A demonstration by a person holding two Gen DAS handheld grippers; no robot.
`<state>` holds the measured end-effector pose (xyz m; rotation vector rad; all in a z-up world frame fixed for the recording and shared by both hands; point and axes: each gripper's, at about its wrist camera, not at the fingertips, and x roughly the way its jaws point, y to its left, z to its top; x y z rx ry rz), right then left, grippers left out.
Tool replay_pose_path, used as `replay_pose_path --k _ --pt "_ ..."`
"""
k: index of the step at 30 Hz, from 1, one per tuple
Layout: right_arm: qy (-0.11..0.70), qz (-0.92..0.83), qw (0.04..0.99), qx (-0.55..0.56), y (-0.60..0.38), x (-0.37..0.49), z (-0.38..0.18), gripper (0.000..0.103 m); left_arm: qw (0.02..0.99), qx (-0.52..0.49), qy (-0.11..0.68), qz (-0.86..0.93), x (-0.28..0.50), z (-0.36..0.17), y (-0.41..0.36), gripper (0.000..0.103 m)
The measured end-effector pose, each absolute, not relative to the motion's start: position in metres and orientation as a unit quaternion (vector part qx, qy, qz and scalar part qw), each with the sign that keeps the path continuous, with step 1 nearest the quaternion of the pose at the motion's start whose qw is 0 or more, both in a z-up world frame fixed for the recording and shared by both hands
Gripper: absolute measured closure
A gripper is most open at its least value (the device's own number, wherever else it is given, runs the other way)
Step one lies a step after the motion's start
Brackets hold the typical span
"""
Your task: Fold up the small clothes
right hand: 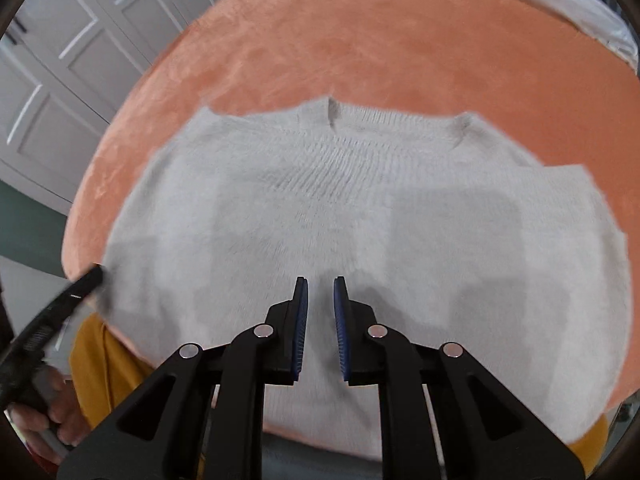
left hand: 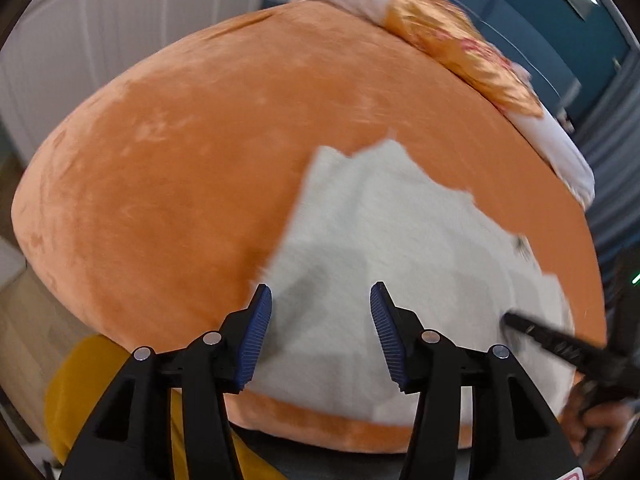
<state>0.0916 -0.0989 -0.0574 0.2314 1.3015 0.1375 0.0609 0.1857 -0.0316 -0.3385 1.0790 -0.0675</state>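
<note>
A small light-grey knitted sweater lies flat on an orange plush bed cover, neckline at the far side. It also shows in the left wrist view. My left gripper is open and empty, hovering above the sweater's left part. My right gripper hovers above the sweater's near middle, its jaws a narrow gap apart with nothing between them. The left gripper's fingertip shows at the sweater's left edge in the right wrist view. The right gripper's finger shows at the sweater's right in the left wrist view.
A white and orange patterned pillow lies at the far edge of the orange cover. White panelled doors stand to the left. Mustard-yellow clothing of the person is at the near edge.
</note>
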Motion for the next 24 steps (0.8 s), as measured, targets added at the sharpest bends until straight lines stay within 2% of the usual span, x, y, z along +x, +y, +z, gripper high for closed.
replay_pose_path --k 4,10,13,15,17,19,24 --pt "0.616 0.054 0.779 0.102 -0.091 0.099 -0.077 0.092 0.827 -0.198 0.526 -0.030 0.075 -0.046 0.207 0.043" --pt "0.621 0.061 0.776 0.087 -0.091 0.103 -0.079 0.092 0.794 -0.232 0.561 -0.035 0.086 -0.080 0.198 0.043" --pt "0.598 0.066 0.790 0.115 -0.105 0.098 -0.060 0.092 0.807 -0.219 0.548 -0.024 0.080 -0.068 0.193 0.043" --pt "0.565 0.049 0.814 0.128 -0.128 0.090 -0.041 0.086 0.826 -0.200 0.526 -0.035 0.082 -0.048 0.191 0.043" --pt "0.528 0.005 0.838 0.137 -0.168 0.082 -0.027 0.057 0.835 -0.183 0.516 -0.052 0.094 -0.034 0.186 0.040" --pt "0.504 -0.053 0.848 0.154 -0.216 0.077 -0.025 0.051 0.838 -0.175 0.514 -0.061 0.111 -0.032 0.179 0.039" --pt "0.494 -0.165 0.827 0.211 -0.314 0.076 -0.046 0.045 0.823 -0.145 0.542 -0.090 0.177 -0.062 0.147 0.034"
